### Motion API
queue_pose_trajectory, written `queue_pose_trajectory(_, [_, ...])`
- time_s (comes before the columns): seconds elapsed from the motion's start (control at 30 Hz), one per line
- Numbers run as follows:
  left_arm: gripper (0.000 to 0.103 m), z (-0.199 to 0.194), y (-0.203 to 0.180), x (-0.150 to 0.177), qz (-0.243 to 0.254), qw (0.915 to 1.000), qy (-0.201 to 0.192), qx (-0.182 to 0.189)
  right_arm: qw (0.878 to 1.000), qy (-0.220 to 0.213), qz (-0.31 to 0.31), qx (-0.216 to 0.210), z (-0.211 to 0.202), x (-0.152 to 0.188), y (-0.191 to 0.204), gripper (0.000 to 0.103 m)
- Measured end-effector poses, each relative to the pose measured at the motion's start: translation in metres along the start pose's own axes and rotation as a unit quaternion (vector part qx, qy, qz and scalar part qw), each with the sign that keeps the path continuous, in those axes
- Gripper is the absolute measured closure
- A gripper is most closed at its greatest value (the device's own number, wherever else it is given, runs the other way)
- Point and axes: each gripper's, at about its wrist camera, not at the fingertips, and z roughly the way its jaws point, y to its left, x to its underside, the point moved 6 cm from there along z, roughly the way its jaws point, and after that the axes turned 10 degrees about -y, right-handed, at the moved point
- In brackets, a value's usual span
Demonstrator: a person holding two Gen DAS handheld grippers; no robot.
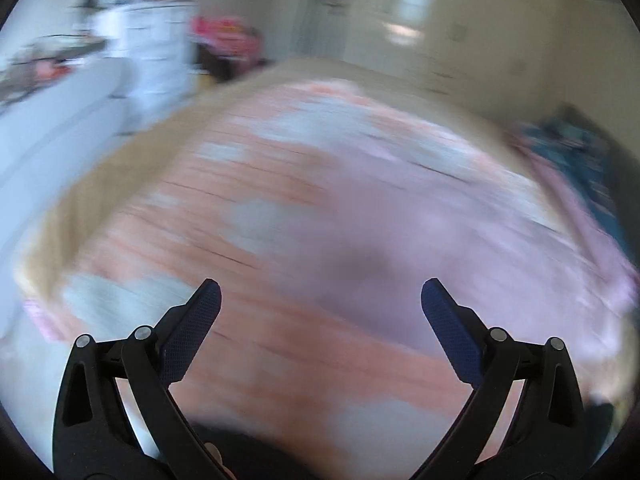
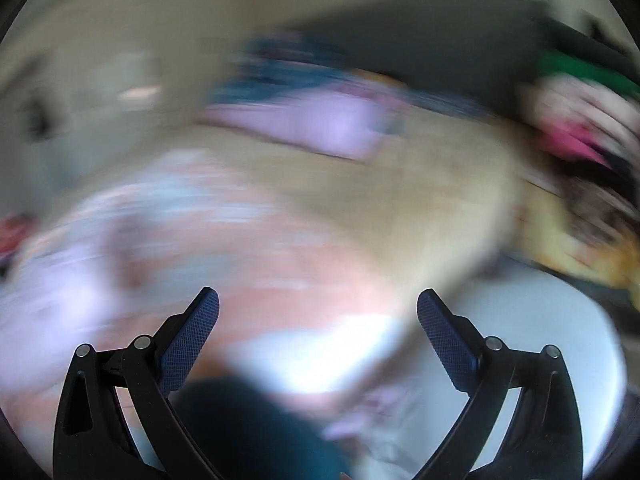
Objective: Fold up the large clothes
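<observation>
A large garment in pink, peach and pale grey patches [image 1: 320, 200] lies spread over a tan surface [image 1: 132, 152]; the view is blurred by motion. My left gripper [image 1: 320, 296] is open and empty above the garment's near part. In the right wrist view the same garment [image 2: 168, 240] lies at the lower left on the tan surface [image 2: 420, 200]. My right gripper [image 2: 318, 304] is open and empty above the garment's edge. A lilac piece [image 2: 316, 124] lies further back.
White drawers [image 1: 156, 48] and a pale sofa [image 1: 52, 128] stand at the left. Blue cloth [image 1: 580, 148] lies at the right. A pile of pink, green and yellow clothes [image 2: 588, 136] sits at the far right, blue cloth [image 2: 280, 68] at the back.
</observation>
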Motion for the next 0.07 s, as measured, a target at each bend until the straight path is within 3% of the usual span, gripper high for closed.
queue_pose_trajectory(0.07, [0.009, 0.024, 0.049, -0.020, -0.022, 0.9981, -0.007, -0.058, 0.995, 0.031, 0.024, 0.096, 0.033, 0.010, -0.073, 0.004])
